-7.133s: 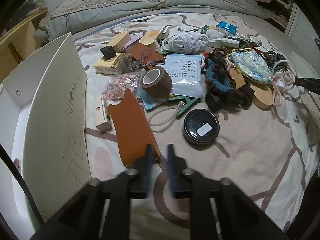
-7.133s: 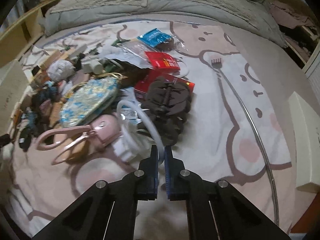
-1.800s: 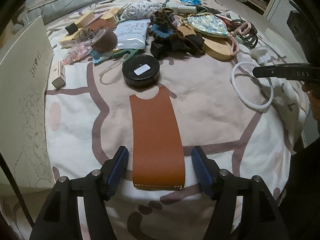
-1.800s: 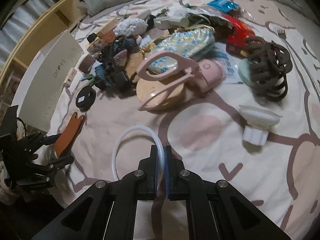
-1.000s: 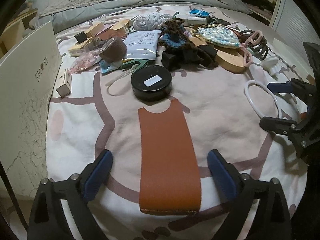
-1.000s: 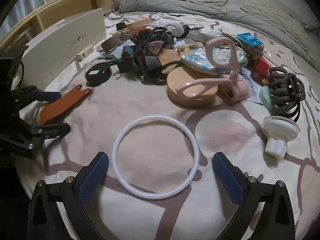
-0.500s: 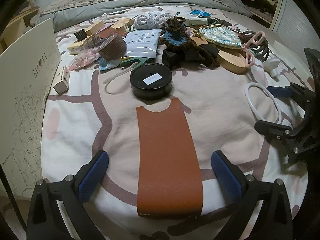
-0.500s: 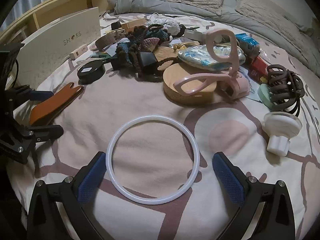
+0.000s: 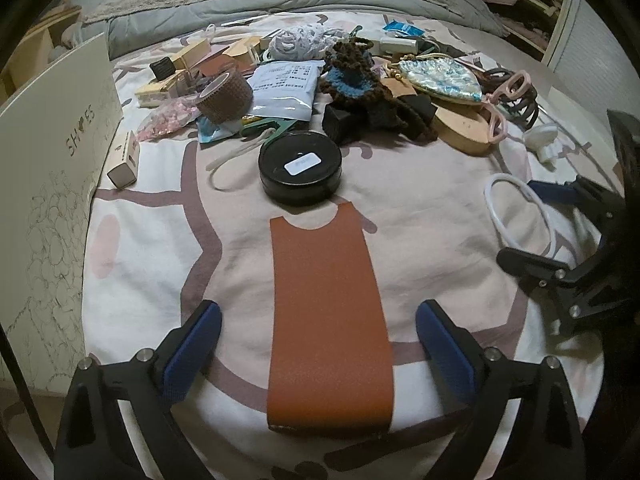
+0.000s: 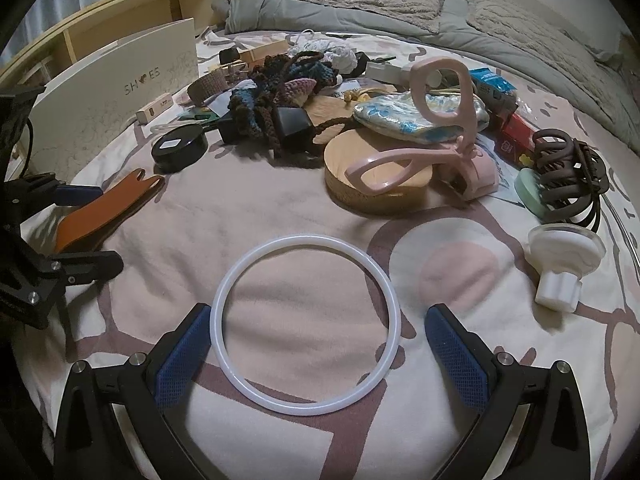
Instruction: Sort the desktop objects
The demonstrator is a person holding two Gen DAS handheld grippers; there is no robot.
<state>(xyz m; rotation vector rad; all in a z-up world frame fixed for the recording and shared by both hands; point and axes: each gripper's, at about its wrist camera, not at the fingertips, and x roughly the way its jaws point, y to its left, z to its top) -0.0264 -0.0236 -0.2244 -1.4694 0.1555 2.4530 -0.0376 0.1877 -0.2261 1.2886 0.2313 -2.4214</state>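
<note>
The left tool [image 9: 318, 344] hangs over the bed [image 9: 420, 208] with its jaws spread wide and easing inward, pads clear of everything. Between them lies the brown leather sleeve [image 9: 326, 320], flat on the patterned sheet, its notched end pointing to 12 o'clock and its stitched end at 6 o'clock. No pad touches it. Just beyond the notch sits the round black tin [image 9: 300, 166] with a white label.

The right tool [image 10: 316, 354] is also spread wide. The white ring [image 10: 306, 330] lies flat on the sheet between its blue pads [image 10: 182, 356]; the left pad sits right at the ring's rim at 9 o'clock, though contact cannot be told, and the right pad stands apart from it.

From the right wrist view, the white suction cup [image 10: 564, 264] rests at 3 o'clock of the ring, and the pink eyelash curler [image 10: 424, 152] leans on a wooden disc [image 10: 372, 188] at 1 o'clock. A brown claw clip [image 10: 572, 168] lies beyond the suction cup.

The heap of unsorted things crowds the far half of the bed. A white shoe box lid [image 9: 52, 184] stands at 9 o'clock of the sleeve.
</note>
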